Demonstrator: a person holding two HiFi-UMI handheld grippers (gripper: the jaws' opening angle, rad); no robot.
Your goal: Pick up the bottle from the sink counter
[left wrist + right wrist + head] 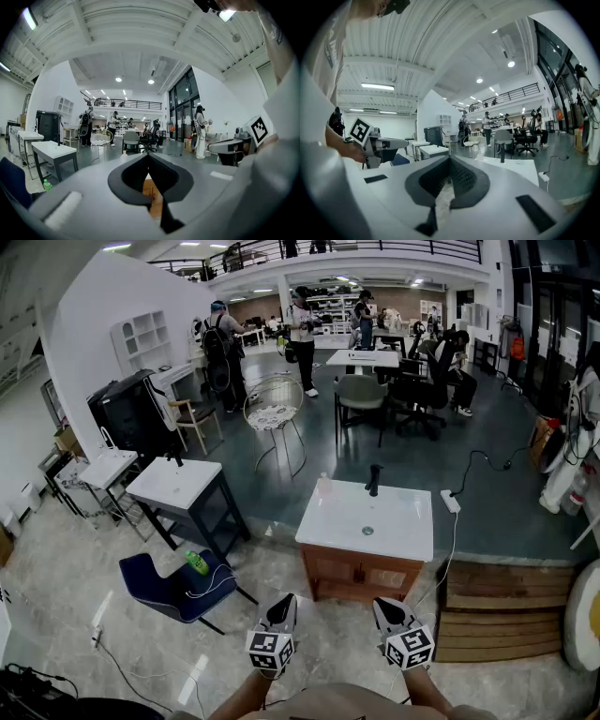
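A small pale bottle (324, 486) stands upright on the back left corner of the white sink counter (403, 531), left of the black faucet (374, 479). The counter sits on a wooden cabinet (361, 573) straight ahead of me. Both grippers are held low and close to my body, well short of the counter. My left gripper (284, 602) is shut with nothing in it, and its jaws (149, 155) meet at the tip; the bottle (123, 155) shows just left of them. My right gripper (383, 605) is also shut and empty (450, 159).
A blue chair (173, 589) with a green bottle (196, 562) on it stands to the left, behind it a white-topped table (173, 482). A power strip (451, 502) and cable lie right of the counter. Wooden planks (502, 610) are at the right. People stand far back.
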